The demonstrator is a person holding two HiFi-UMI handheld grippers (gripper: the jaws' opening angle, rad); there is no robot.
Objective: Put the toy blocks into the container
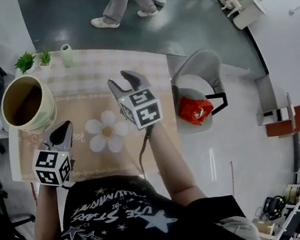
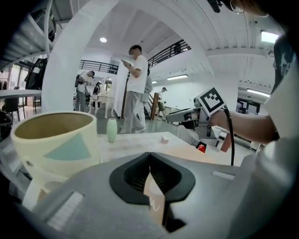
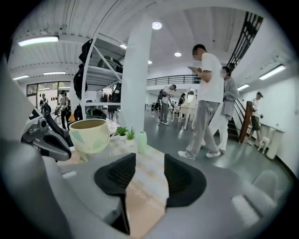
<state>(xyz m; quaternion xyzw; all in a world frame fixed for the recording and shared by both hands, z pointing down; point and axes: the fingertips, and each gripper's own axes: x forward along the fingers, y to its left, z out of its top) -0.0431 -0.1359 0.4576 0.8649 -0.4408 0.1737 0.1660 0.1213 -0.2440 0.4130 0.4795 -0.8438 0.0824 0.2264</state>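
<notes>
Cream-walled, the one container [image 1: 26, 105] in our head view sits just beyond our left gripper [image 1: 66, 127], the nearer of our two. Our right gripper [image 1: 119, 79] hovers well to the container's right. We see no toy blocks, and one red bundle [image 1: 195, 109] lies farther right still. Left gripper view: jaws pressed together, empty, container ahead-left. Right gripper view: jaws spread, empty, container to the left.

Container [image 1: 48, 111]: round, wide-mouthed tub, cream outside with a pale teal triangle on its side wall. Stands upright, mouth open to the ceiling. Inner wall is brown and partly in shadow; contents cannot be told. It sits at the left edge of the counter [image 1: 130, 63], toward the far left corner.
</notes>
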